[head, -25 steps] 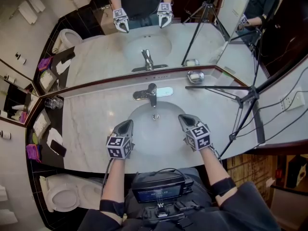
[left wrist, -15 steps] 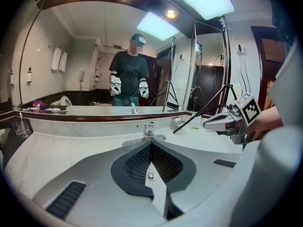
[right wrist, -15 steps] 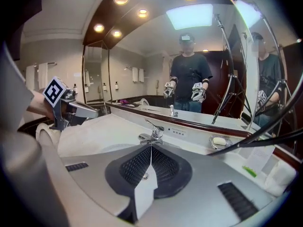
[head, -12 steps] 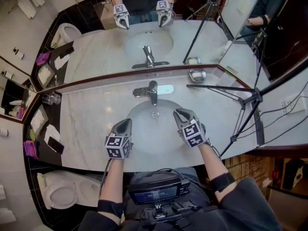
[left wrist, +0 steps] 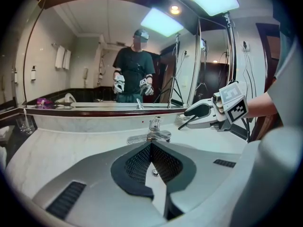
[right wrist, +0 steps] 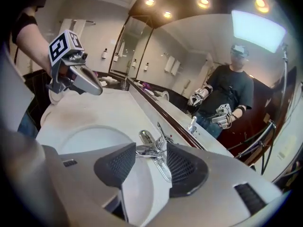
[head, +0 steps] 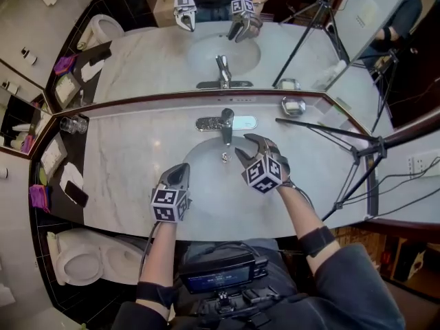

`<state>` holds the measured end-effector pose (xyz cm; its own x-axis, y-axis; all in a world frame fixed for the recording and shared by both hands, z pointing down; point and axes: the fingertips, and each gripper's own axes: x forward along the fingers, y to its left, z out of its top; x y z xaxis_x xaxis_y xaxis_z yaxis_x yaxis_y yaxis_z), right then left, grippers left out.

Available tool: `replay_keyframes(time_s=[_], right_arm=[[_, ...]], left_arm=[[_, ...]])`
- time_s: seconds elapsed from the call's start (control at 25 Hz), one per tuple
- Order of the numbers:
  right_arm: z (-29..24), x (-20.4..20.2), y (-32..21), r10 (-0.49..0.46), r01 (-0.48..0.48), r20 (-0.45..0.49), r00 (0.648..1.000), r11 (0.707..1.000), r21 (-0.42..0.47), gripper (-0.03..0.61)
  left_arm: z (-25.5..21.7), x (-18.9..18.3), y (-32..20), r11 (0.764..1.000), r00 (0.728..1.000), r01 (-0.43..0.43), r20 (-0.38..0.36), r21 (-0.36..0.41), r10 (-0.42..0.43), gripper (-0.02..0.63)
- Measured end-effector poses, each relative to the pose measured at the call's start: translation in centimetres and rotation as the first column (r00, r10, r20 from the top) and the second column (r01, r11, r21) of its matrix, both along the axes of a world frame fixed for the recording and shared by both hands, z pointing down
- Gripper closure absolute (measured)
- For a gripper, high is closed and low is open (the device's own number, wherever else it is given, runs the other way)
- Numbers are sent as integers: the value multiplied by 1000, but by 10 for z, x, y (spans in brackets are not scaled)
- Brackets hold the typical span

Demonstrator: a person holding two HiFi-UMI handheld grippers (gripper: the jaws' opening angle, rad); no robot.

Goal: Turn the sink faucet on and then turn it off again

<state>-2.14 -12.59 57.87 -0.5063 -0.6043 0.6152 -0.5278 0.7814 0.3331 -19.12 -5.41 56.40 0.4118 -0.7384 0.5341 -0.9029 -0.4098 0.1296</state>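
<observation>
Right gripper (head: 246, 145) hung with its jaws spread and nothing in them. They had just been opening. In its own view the faucet (right wrist: 150, 145) showed in the gap beyond the ribbed black pads (right wrist: 187, 167), and neither pad touched it. My left gripper (head: 179, 172) was clenched tight and empty, low over the near left of the basin (head: 206, 198).

I stood at a pale, veined marble counter (head: 130, 163) with an oval white basin sunk into it. The faucet sat at the basin's far rim, in the middle, below a dark-framed mirror (head: 151, 53) that ran the counter's length. A metal soap dish (head: 293, 106) stood near the right corner and a glass (head: 69, 124) at the far left. A black tripod (head: 357, 157) stood over the right end of the counter, and a white toilet (head: 75, 263) was on the floor to my left.

A second earlier both grippers had been level with each other at the near rim, and the right one was shut. Since then the right one had rolled and gone forward over the basin to just short of the spout. The left one had hardly moved.

The faucet was polished chrome, with one lever above a short, down-curved spout on a flat plate.
</observation>
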Motion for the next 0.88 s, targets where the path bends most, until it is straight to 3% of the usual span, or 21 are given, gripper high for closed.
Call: replay_keyframes(time_s=[0.16,0.44,0.88], right_arm=[[3,-21,-24,-77,81,-96,992,996,41,322],[10,-47,-62,-161,174,-183,970,983,61,322],[42,-66,-74,-267,278,-268,926,961,3,368]], left_arm=[[2,-6,-1,1000,1000,12,-1,-1,-12,611],[10,-7,-1,1000,1000,25,-1,-16,-25,611],[23,-10,1,998,999,45,-7,-39,-45,611]])
